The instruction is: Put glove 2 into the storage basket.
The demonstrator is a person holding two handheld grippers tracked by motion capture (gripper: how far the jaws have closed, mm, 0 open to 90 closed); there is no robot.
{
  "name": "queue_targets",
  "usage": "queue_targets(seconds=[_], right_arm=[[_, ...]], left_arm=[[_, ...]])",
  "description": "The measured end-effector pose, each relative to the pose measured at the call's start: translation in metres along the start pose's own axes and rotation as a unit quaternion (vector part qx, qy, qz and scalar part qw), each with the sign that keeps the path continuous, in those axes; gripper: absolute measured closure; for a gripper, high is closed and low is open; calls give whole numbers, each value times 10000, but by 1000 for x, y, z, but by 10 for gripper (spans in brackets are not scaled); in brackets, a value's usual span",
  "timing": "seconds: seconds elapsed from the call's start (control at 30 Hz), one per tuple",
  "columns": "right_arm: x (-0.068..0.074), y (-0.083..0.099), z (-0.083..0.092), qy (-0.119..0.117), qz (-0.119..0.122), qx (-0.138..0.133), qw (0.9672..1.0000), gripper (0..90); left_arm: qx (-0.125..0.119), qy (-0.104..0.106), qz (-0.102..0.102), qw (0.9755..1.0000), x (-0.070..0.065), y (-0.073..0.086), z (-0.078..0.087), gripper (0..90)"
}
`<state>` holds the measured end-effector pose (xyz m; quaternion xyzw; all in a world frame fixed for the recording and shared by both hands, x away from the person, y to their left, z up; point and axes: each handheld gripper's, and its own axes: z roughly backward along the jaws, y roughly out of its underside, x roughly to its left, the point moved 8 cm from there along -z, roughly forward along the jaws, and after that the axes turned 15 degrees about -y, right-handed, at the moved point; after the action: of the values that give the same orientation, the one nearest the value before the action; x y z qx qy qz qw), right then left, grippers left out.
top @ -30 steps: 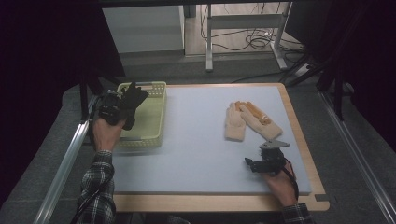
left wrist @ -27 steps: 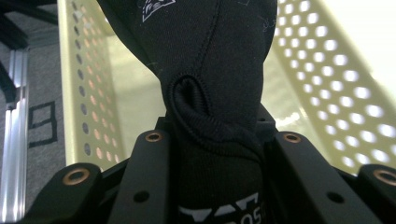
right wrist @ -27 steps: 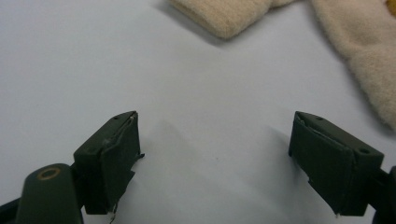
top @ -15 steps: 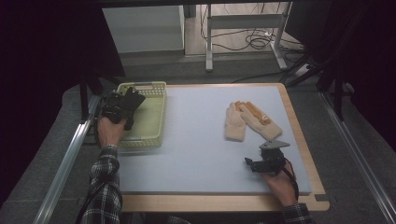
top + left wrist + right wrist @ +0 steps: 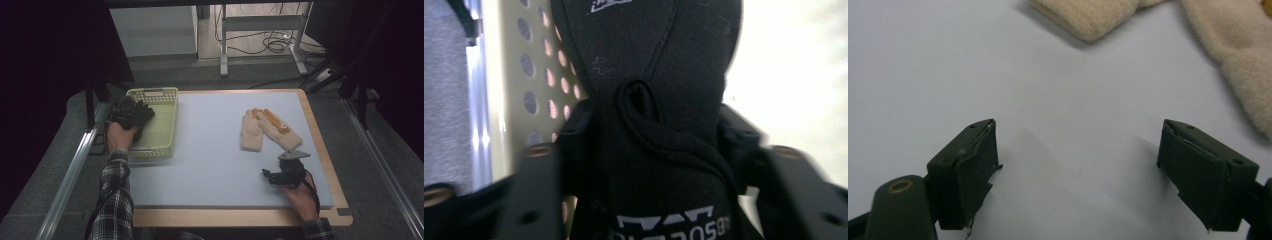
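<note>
While the left gripper point(image 5: 131, 114) has just been spreading its jaws around the black glove point(image 5: 659, 125) over the yellow basket point(image 5: 162, 131), a drop-off I judge, the right gripper point(image 5: 1093, 170) waits wide open near the beige gloves point(image 5: 267, 129), likely the next pickup.

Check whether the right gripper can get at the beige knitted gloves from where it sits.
Probably yes: the right gripper is open, and bare blue mat lies between it and the beige knitted gloves.

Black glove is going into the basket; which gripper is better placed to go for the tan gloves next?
Right. The right gripper sits open just below the tan gloves on the mat. The left gripper is over the basket, its jaws just opening around the black glove.
</note>
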<state>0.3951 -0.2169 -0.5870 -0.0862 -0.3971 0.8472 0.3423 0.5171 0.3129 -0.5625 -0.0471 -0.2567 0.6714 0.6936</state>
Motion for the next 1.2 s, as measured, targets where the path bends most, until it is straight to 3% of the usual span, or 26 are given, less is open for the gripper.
queue_targets(seconds=[0.13,0.27,0.47,0.7,0.87,1.0,1.07,1.2], right_arm=[[0,0,0,0,-1,1,10000,162],[0,0,0,1,0,2,10000,162],[0,0,0,1,0,1,10000,162],[0,0,0,3,2,4,10000,162],[0,0,0,4,3,3,10000,161],[0,0,0,2,3,4,10000,161],[0,0,0,5,2,4,10000,161],[0,0,0,4,6,4,10000,161]], left_arm=[[16,135,-53,9999,-4,1,1,233],[42,143,-121,9998,-9,2,2,136],[11,358,-72,9993,-9,6,7,82],[-328,617,130,9975,-3,6,20,79],[-601,565,119,9965,3,9,33,69],[-888,621,159,9940,6,10,45,64],[-1011,693,78,9924,5,12,52,60],[-1328,954,80,9865,0,14,65,50]])
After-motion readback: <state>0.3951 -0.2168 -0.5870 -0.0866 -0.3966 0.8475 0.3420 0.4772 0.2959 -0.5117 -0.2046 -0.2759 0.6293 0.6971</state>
